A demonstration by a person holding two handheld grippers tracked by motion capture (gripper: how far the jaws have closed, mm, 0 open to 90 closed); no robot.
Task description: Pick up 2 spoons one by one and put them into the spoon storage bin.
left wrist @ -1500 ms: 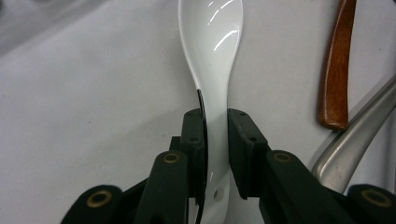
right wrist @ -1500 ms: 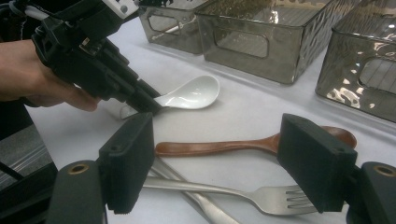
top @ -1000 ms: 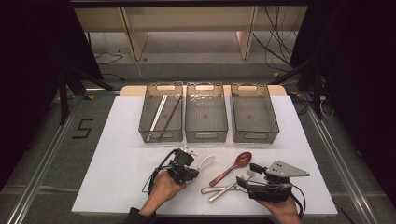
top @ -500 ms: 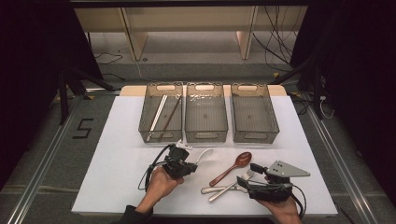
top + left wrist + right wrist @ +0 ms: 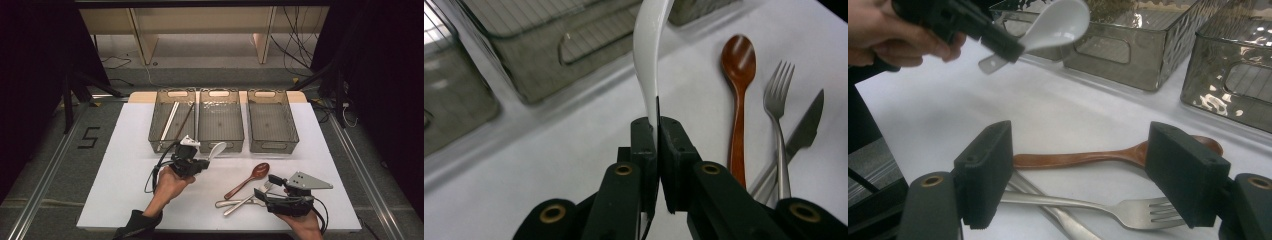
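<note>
My left gripper is shut on the handle of a white ceramic spoon and holds it above the table, just in front of the middle bin. In the left gripper view the white spoon rises from the closed jaws. My right gripper is open near the table's front right. Between its jaws lie a brown wooden spoon, a metal fork and a knife. The white spoon hangs farther off in that view.
Three clear bins stand in a row at the back: the left bin holds chopsticks, while the middle and right bin look empty. The wooden spoon, fork and knife lie together on the white tabletop.
My left gripper has lifted the white spoon off the table and carried it away from the person, toward the bins. The right gripper has stayed in place, open.
</note>
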